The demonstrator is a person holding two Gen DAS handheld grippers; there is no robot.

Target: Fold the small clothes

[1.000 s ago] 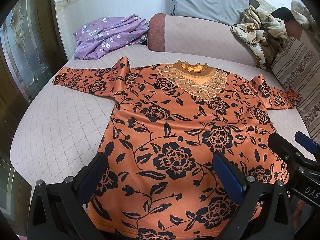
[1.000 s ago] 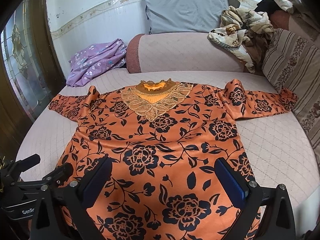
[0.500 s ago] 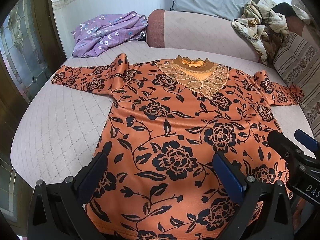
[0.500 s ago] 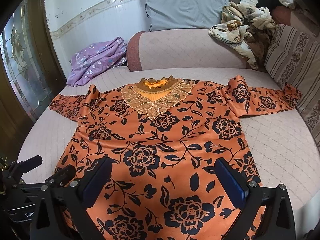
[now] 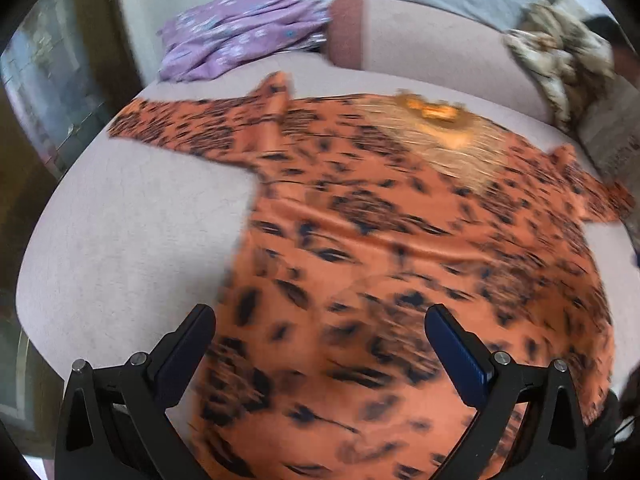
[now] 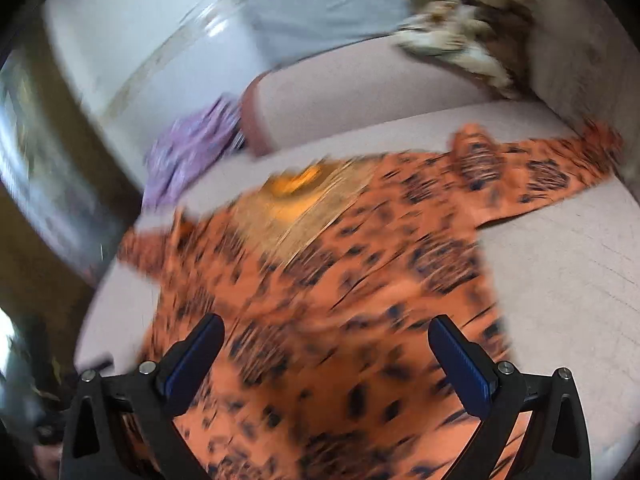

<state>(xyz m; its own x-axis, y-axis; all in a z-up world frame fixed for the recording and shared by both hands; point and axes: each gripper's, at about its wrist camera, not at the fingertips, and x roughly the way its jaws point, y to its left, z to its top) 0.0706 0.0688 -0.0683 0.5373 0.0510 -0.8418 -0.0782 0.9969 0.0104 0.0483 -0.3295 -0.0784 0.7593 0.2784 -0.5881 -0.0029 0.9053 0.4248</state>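
Currently the fold has not begun: the orange floral top lies spread flat, front up, across the quilted bed surface, nothing doubled over. Both views are motion-blurred, so fine detail is unreliable.

Left to right:
- Purple floral garment: bunched at the far left corner of the bed, apart from the top.
- Left sleeve: stretched toward the bed's left edge.
- Left gripper: jaws wide apart, nothing held, poised over the hem at the near edge.
- Lace collar: toward the far edge, near the bolster.
- Right gripper: jaws likewise wide apart and empty, over the lower body of the top.
- Right sleeve: reaching toward the bed's right edge.
- Crumpled patterned cloth: heaped at the far right.

Judgement: this is the approach before a first grasp. The next move calls for each gripper to settle on a fabric edge, probably a sleeve or side seam, pinching one layer cleanly.

Containers: none visible.
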